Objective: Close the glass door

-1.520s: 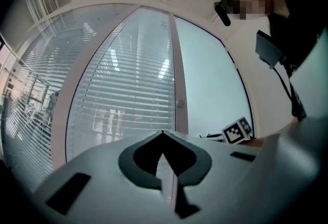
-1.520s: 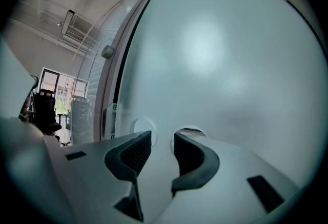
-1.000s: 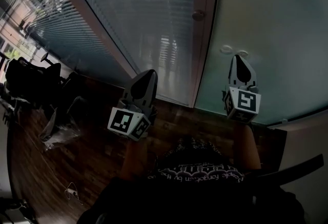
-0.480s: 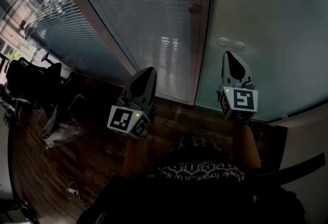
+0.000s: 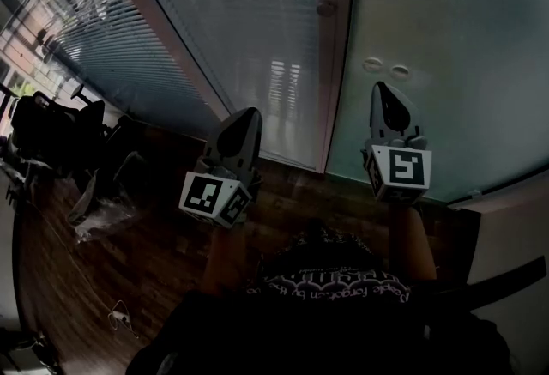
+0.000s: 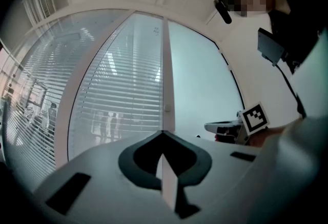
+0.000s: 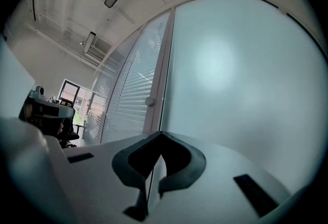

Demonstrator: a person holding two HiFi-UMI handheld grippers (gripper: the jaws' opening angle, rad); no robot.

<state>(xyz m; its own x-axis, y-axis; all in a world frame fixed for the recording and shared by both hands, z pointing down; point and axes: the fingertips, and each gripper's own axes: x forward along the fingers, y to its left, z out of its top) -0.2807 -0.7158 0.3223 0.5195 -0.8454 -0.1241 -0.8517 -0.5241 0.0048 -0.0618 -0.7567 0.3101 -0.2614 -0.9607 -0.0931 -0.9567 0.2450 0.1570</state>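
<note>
We stand facing the glass door (image 5: 446, 30).
The big cloudy door is right in front of our right gripper (image 5: 383, 94); we cannot tell if they touch. The window with blinds (image 5: 223, 21) is in front of our left gripper (image 5: 244, 117). Both grippers have their jaws pressed together, holding nothing. A small round knob (image 5: 325, 9) sits higher up, between them.

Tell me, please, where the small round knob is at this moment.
In the head view the round knob sits top centre on the upright frame, with the slatted blinds pane to its left and the frosted glass panel to its right.
</note>
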